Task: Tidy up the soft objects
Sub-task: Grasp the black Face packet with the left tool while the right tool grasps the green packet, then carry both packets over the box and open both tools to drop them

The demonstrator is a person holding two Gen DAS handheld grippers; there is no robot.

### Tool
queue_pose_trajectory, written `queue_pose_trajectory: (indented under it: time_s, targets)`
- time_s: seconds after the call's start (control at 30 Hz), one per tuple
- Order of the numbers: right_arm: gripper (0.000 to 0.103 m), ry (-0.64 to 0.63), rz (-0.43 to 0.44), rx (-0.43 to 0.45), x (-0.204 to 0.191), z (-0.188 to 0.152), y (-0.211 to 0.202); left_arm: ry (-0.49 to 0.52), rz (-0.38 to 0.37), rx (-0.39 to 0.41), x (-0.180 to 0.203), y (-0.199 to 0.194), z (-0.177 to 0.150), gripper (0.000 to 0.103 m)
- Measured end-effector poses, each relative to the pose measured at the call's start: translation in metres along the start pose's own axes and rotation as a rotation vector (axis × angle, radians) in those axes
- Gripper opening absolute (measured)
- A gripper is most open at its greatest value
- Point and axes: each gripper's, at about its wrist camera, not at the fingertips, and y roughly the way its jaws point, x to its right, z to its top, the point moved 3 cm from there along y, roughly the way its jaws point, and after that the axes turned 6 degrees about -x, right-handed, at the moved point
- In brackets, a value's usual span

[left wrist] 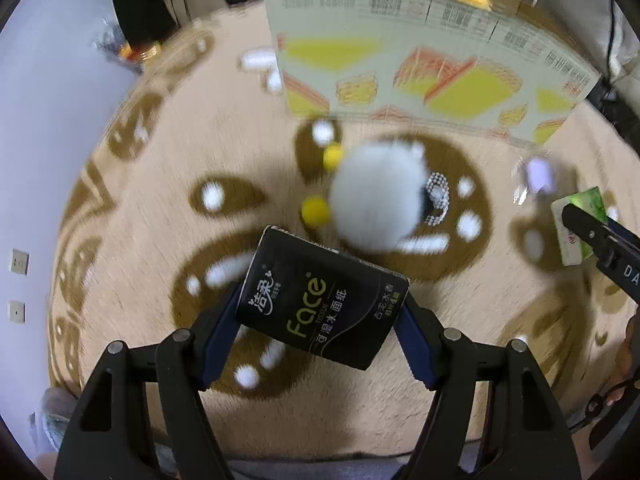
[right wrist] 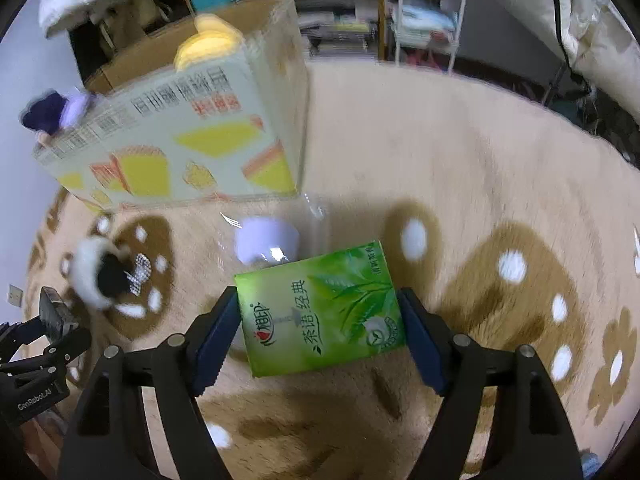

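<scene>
A: How many tissue packs?

B: Two. The left gripper (left wrist: 322, 318) is clamped on the black tissue pack (left wrist: 320, 300), tilted, above the beige rug (left wrist: 168, 152). The right gripper (right wrist: 320, 328) has its pads against both sides of the green tissue pack (right wrist: 320, 308).

A: Other soft things?

B: One white fluffy toy (left wrist: 376, 196) on the rug, with two yellow pompoms (left wrist: 316, 210) touching it, and one lilac item (right wrist: 266, 242) in clear wrap, too blurred to name.

A: Room to move?

B: One cardboard box (right wrist: 168, 144) stands beyond the toy; open rug spreads right of it.

A: Inside the box?

B: Something yellow, mostly hidden.
</scene>
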Motion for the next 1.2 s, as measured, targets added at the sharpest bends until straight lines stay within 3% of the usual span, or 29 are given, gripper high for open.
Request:
queue_pose_trajectory:
  time_s: [0.37,0.57,0.93,1.2]
  targets:
    - [0.082,-0.044,0.103,0.379,-0.028,0.027,-0.085,-0.016,-0.001,0.446,0.003,-0.096,0.011,0.071]
    - [0.082,-0.069,0.129,0.494,-0.038,0.048,-0.114,0.02,0.012,0.626,0.006,-0.133,0.025,0.071]
    - [0.082,-0.139,0.154,0.614,-0.049,0.095,-0.142,0.063,-0.003,0.764,0.011,-0.162,0.086,0.071]
    - [0.082,-0.196,0.11,0.651,-0.059,0.109,-0.126,0.024,0.001,0.757,0.017,-0.14,0.123,0.071]
